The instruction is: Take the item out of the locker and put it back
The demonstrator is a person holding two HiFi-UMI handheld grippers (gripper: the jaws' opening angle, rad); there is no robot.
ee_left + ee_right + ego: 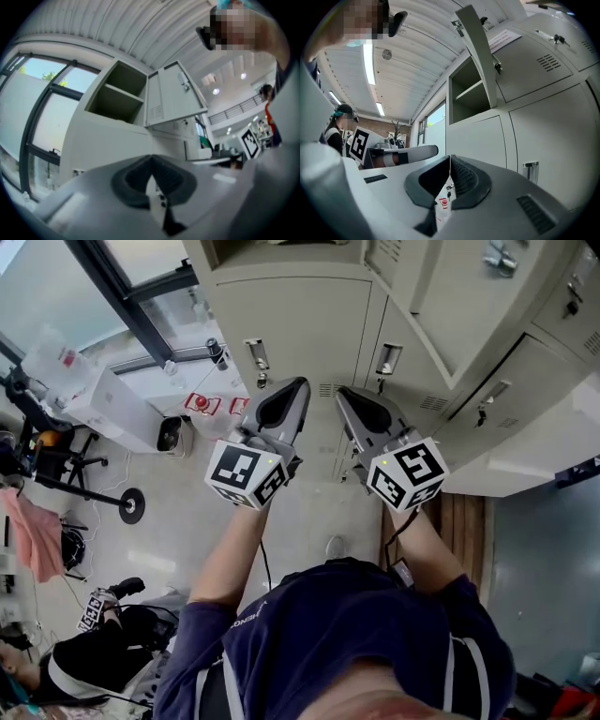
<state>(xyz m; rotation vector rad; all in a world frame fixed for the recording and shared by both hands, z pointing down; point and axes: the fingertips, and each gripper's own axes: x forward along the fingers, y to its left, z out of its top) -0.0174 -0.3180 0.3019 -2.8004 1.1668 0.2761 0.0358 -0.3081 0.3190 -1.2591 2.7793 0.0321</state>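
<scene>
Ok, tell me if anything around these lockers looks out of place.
Only one thing: a locker door hangs open on the upper compartment, while the doors around it are closed. Nothing shows on its shelf from below. Nothing looks spilled or damaged.

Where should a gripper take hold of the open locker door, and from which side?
Probably best to take the open locker door by its free vertical edge, near the latch, coming from the front. The door stands out from the open compartment into the room, so that thin edge faces you and lies farthest from the side it swings on.
</scene>
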